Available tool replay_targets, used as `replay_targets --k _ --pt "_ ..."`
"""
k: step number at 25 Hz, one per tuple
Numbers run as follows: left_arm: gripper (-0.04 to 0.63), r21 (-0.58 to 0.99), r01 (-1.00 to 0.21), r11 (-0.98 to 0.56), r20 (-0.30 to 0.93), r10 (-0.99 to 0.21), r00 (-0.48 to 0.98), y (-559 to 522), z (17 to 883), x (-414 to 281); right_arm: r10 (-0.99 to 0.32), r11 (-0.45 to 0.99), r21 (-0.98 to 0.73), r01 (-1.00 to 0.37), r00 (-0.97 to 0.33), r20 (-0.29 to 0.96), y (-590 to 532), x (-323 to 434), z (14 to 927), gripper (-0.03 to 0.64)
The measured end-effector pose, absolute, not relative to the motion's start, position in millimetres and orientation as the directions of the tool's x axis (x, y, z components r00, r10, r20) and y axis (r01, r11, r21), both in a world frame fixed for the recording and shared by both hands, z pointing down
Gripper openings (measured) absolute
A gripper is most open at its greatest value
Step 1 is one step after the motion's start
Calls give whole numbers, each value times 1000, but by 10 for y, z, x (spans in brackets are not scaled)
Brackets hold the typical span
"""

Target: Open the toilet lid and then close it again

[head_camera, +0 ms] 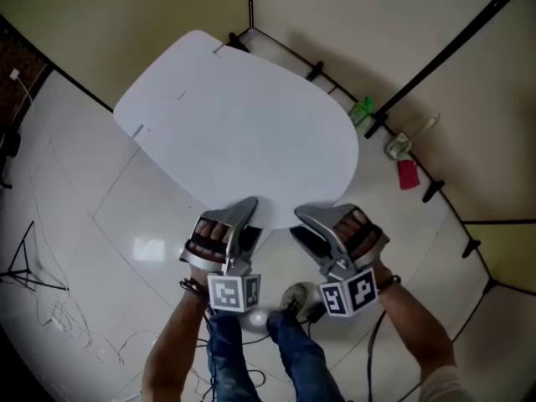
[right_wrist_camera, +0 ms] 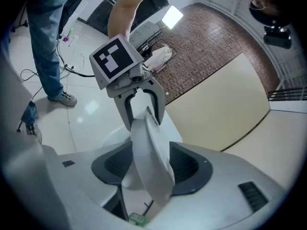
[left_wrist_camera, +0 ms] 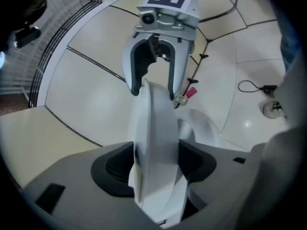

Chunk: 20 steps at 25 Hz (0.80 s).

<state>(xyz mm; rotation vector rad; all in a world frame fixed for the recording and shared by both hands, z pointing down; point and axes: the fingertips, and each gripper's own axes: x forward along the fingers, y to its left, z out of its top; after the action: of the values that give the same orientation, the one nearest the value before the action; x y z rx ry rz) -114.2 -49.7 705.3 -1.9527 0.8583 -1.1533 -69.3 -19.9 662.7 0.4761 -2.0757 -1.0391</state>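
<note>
The toilet lid (head_camera: 239,115) is held at its front rim by both tools. The left hand-held gripper (head_camera: 249,208) is clamped on the rim left of centre and the right hand-held gripper (head_camera: 303,218) just beside it to the right. Each gripper view shows the thin white edge pinched between that gripper's dark pads, with the other gripper biting the same edge across from it.

In the left gripper view a curved white part of the seat or bowl (left_wrist_camera: 204,126) shows apart from the lid's edge. I therefore judge the lid to be lifted off the seat and somewhere along its swing, neither fully up nor shut. The pictures do not show whether this is the opening or the closing half, so at least the final lowering is not yet done.

The hinge end (head_camera: 201,40) sits close to the corner where the two walls meet, so the lid's upward arc ends against that corner. To the right, a green bottle (head_camera: 362,111) and a red item (head_camera: 408,174) stand at the wall's foot, near the lid's side edge. The person's shoes (head_camera: 295,296) are just below the grippers. The tiled floor (head_camera: 100,224) to the left is open, with loose cables (head_camera: 50,300) lying well apart from the lid.
</note>
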Motion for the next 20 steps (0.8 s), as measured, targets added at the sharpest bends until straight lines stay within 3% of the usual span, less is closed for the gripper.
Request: replay_targets --k 1,2,5,10,14,20 --pt "261 -817 -198 -541 441 -809 390 -485 6957 -1157 -609 598 801 -10 -656 447 -188 -706 6532 250" --pt "254 -809 -208 -549 444 -804 397 -476 6860 -1171 -609 595 803 -22 -664 433 -179 -720 6435 250" --pt "252 -772 -238 -590 462 -777 428 -485 6555 -1212 -615 589 805 -74 -688 387 -167 -779 6090 261" --pt "252 -676 -325 -661 488 -732 475 -700 5963 -1508 -632 656 697 -289 -714 300 -126 -866 5479 268" --pt "241 -550 -449 -704 466 -705 535 -930 5382 -2018 -699 650 645 -403 -650 299 -118 -914 5306 268" --pt "229 -262 -623 -737 421 -668 614 -1715 4641 -2971 -821 571 411 -710 -502 273 -391 -813 4904 268"
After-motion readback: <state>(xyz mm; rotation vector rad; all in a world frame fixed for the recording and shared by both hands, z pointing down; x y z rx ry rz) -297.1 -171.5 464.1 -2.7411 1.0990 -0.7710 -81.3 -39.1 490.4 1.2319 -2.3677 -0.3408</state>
